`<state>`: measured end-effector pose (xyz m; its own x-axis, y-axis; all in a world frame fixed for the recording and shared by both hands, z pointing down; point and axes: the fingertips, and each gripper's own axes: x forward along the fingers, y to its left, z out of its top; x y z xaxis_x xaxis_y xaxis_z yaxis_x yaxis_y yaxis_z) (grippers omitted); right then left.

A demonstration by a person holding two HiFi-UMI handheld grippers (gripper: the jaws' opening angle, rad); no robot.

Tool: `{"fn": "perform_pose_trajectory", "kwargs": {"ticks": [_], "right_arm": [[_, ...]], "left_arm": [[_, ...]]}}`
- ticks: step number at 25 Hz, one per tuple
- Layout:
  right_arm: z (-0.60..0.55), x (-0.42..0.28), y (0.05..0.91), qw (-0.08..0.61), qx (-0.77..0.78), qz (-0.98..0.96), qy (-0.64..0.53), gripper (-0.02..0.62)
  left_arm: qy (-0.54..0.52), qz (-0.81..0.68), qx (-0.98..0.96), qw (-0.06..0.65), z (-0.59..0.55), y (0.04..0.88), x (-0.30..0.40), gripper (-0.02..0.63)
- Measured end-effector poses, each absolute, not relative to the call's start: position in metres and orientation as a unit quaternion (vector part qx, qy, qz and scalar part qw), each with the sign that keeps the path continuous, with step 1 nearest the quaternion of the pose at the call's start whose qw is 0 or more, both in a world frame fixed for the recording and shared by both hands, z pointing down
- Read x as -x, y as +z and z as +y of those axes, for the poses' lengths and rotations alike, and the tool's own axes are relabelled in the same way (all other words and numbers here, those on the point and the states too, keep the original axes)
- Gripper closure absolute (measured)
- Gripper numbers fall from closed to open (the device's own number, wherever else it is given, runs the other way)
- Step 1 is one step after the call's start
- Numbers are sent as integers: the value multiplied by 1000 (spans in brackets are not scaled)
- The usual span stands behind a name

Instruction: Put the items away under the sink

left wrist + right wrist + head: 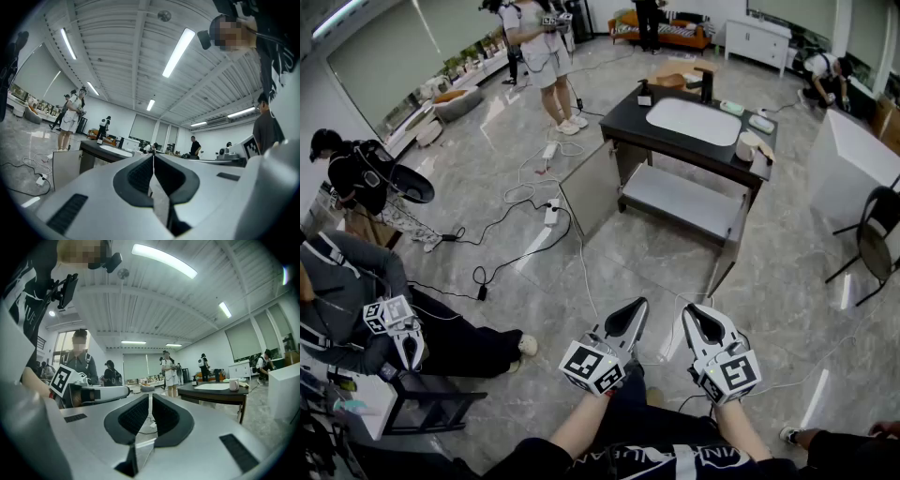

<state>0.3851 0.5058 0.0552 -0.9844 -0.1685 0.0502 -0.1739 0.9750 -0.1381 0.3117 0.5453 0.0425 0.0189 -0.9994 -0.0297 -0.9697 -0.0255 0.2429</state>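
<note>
Though far off, black-topped sink [693, 122], doors [589, 186] open

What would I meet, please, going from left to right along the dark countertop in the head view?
Small dark bottle → white sink basin → white cup.

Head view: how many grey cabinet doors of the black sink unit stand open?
2: one grey cabinet door left of the black sink unit, another on its right.
</note>
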Motion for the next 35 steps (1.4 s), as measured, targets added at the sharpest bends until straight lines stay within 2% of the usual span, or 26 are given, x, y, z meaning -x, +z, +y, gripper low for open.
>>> {"fn": "perform_pose_trajectory", "kwargs": {"ticks": [10, 28, 35], "right_arm": [[439, -345, 62, 22, -109, -991, 71, 549], [288, -158, 73, 53, -106, -990, 76, 548], [253, -121, 74, 47, -110, -990, 75, 548]], "left_arm": [[-98, -690, -712, 88, 478, 53, -266, 594], [-108, -661, -737, 96, 309, 52, -95, 594], [-117, -653, -741, 109, 269, 59, -57, 594]]}}
